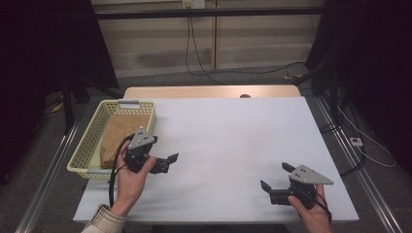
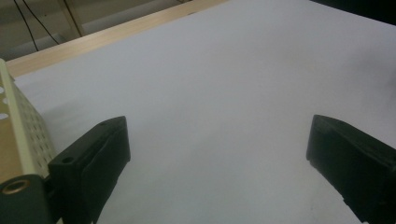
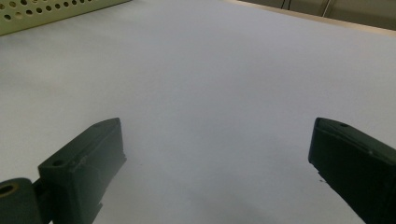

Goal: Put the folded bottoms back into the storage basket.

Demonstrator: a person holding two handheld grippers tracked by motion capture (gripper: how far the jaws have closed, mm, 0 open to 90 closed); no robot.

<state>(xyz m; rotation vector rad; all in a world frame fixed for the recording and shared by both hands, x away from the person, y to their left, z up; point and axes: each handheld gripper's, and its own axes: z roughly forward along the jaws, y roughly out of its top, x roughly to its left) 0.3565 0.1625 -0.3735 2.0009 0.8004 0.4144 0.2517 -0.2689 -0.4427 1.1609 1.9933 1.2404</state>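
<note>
A pale yellow perforated basket (image 1: 95,127) stands at the table's left side with a flat brown item (image 1: 119,132) lying in it. My left gripper (image 1: 164,149) is held just off the basket's front right corner and points right over the white tabletop (image 1: 228,141). It is open and nothing is between its jaws. In the left gripper view (image 2: 219,126) the basket wall (image 2: 18,135) sits right beside the left jaw. My right gripper (image 1: 275,175) rests near the front right of the table, open and empty. The right gripper view (image 3: 217,125) has the basket (image 3: 46,11) far off.
The table's far wooden edge (image 1: 209,91) runs behind the white sheet. Black cables (image 1: 194,53) hang and trail over the floor beyond it. Dark curtains flank both sides, and metal rails (image 1: 357,165) run along the floor beside the table.
</note>
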